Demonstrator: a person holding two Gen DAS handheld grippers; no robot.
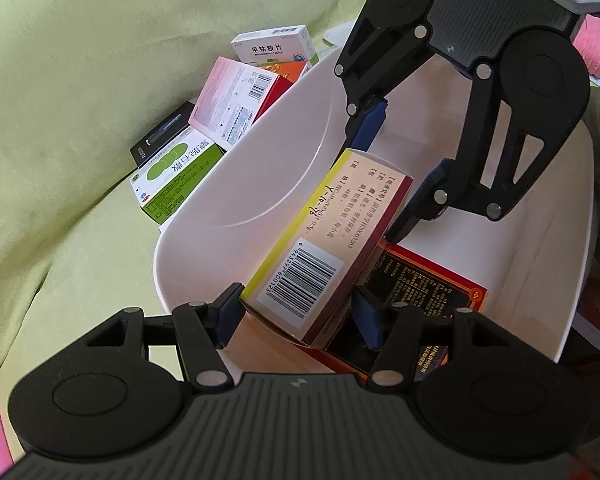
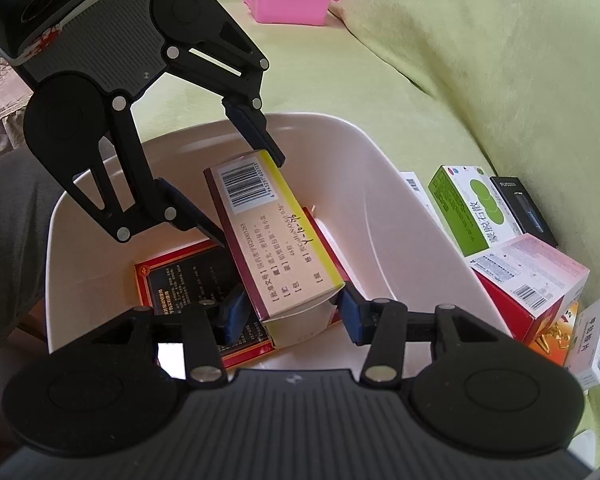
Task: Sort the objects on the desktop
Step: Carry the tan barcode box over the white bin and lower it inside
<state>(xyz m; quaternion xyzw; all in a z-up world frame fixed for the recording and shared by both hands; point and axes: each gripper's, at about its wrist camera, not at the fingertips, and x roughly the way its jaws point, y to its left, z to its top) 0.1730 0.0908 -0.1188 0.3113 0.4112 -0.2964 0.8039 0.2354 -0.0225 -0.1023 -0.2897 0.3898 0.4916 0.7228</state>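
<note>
The left gripper (image 1: 296, 316) and the right gripper (image 2: 290, 312) are both reaching into the white tub (image 1: 204, 216), facing each other across a maroon-and-yellow medicine box (image 1: 320, 248). The box is sitting tilted inside the tub, its barcode end lying between the left gripper's blue pads (image 1: 230, 312), its opposite end lying between the right gripper's pads (image 2: 350, 316). Both sets of jaws are standing wide, with the pads beside the box's sides; whether any pad is actually touching the cardboard cannot be told from either view. Under the box, a flat red-and-black box (image 2: 180, 284) is lying on the tub floor, and the tilted box is resting partly on it. The tub walls are rising close on every side of the two grippers, leaving the clearest room on the bare floor toward the curved far wall in the left wrist view. Outside the tub, just beside its rim, a cluster of cartons is lying on the green cloth (image 1: 60, 120): a green-and-white box (image 2: 472, 208), a black box (image 2: 520, 208), a pink-and-white box (image 2: 536, 272) resting on a red box (image 2: 512, 312), an orange box (image 2: 556, 336) and a white box (image 2: 596, 340). A pink basket (image 2: 290, 0) is standing well apart on the cloth.
</note>
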